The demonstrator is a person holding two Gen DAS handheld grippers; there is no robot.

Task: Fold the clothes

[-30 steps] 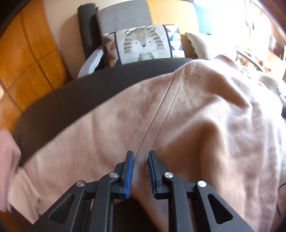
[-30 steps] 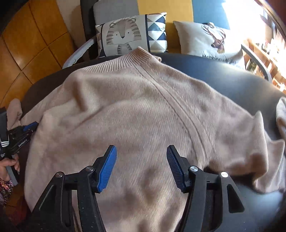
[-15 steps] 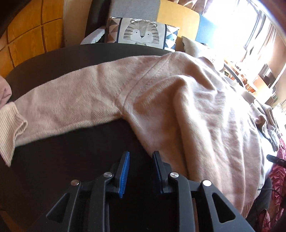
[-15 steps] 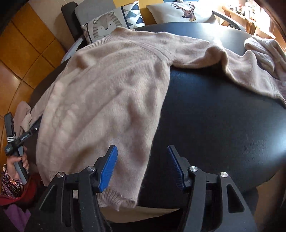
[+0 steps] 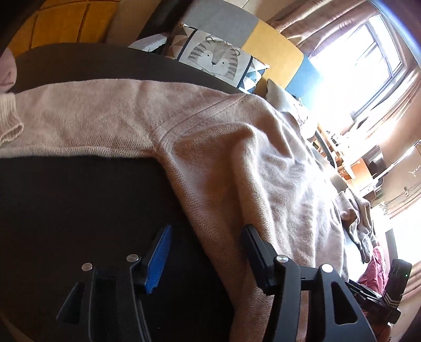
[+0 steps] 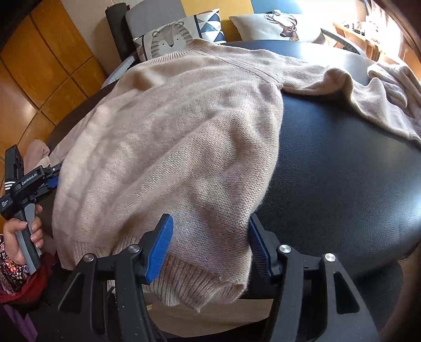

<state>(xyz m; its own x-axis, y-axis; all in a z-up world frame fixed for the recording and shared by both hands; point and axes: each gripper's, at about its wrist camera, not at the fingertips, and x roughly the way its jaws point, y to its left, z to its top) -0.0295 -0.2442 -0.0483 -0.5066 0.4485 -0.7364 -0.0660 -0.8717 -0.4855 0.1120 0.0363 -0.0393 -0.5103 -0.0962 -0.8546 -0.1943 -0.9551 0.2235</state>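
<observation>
1 sweater [image 6: 184,136] on black table [image 6: 342,184] | 2 grippers: left [image 5: 205,252], right [image 6: 210,247] (jaws wide, astride hem) | 2 cushions

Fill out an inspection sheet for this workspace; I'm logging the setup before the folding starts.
Surface: round dark table, mostly bare on its right side.
Job's things: beige sweater spread flat, collar toward the cushions, hem hanging over the near edge, sleeves out to both sides.
Clutter: another pale garment bunched at the table's far right edge; pink cloth at the left edge.
Grippers: left gripper open, straddling the sweater's side edge; right gripper open, around the hem corner.
Cables: nothing seen.
Surroundings: tiger cushion and deer cushion on seating behind the table; orange wall panels; bright window.
</observation>
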